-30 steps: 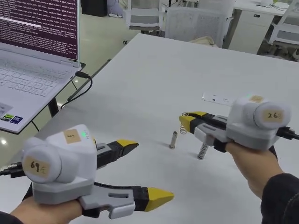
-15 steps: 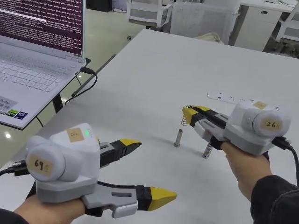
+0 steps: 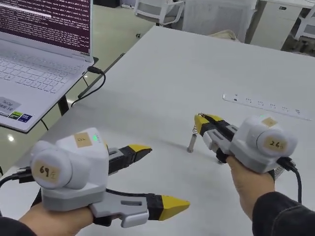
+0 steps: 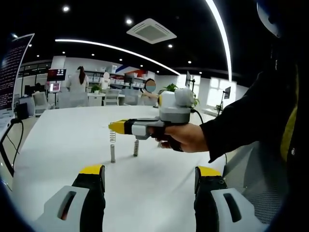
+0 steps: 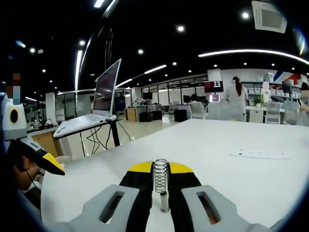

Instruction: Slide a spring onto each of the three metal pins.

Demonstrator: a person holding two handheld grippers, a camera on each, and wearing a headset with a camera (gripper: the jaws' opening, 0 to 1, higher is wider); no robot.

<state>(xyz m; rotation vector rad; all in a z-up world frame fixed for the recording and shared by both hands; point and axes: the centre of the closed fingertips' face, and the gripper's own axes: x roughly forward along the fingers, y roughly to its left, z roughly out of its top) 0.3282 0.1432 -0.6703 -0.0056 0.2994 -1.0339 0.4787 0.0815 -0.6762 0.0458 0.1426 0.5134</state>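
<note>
Between the jaws of the right gripper [image 3: 205, 119], just short of their yellow tips, a spring [image 5: 161, 176] stands upright with the jaws clenched on it from both sides. It is threaded over the far pin [image 5: 164, 202], whose lower shaft is bare beneath the coils, so the spring looks only partly down. To that gripper's left, level with the middle of its jaws, stands the bare pin [image 3: 191, 142], which has no spring yet. Close under the gripper's body, near the hand, is a third pin carrying a seated spring [image 4: 135, 147]. The left gripper [image 3: 165, 174] hangs well back from all three, jaws wide apart and empty.

The main risk lies in the letting go. The pins seem to stand loose on the desk [image 3: 197, 69], so any sideways drag as the jaws part could tip the far pin over. If the coils are pinched out of line, the spring may catch on the pin's top and flick off across the desk. Pulling the gripper back carelessly could also sweep its body into the bare pin or the finished one.
</note>
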